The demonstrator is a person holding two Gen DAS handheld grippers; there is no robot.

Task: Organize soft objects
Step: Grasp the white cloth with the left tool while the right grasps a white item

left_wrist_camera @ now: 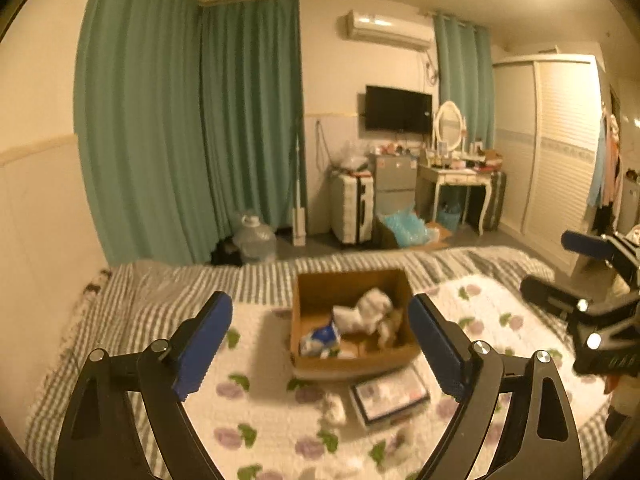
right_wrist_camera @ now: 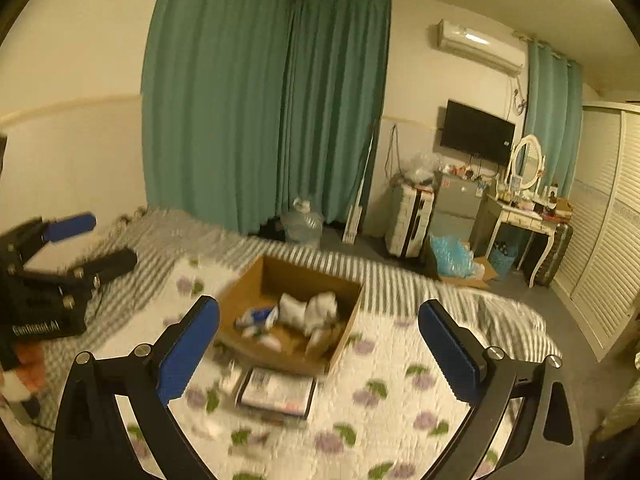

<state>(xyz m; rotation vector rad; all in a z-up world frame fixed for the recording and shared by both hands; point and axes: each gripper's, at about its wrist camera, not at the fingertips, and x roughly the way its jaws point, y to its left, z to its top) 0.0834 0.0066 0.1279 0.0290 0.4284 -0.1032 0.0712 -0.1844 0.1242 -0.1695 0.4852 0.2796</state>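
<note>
An open cardboard box [left_wrist_camera: 316, 292] [right_wrist_camera: 272, 276] sits on the bed. It holds white soft items [left_wrist_camera: 366, 312] [right_wrist_camera: 312, 312] and a blue-and-white packet [left_wrist_camera: 320, 338] [right_wrist_camera: 258, 316]. A small white soft object [left_wrist_camera: 335, 408] lies on the floral quilt in front of the box, beside a flat printed package [left_wrist_camera: 390, 396] [right_wrist_camera: 278, 394]. My left gripper [left_wrist_camera: 320, 344] is open and empty, held above the quilt before the box. My right gripper [right_wrist_camera: 318, 350] is open and empty too. Each gripper shows in the other's view, the right [left_wrist_camera: 560, 264] and the left [right_wrist_camera: 96, 240].
The bed has a floral quilt [left_wrist_camera: 256, 412] [right_wrist_camera: 400, 392] over a striped blanket [left_wrist_camera: 132, 296]. Beyond the bed's far edge stand green curtains [left_wrist_camera: 192, 120], a water jug [left_wrist_camera: 256, 236], a suitcase [left_wrist_camera: 354, 206], a dressing table [left_wrist_camera: 460, 176] and a wardrobe [left_wrist_camera: 560, 152].
</note>
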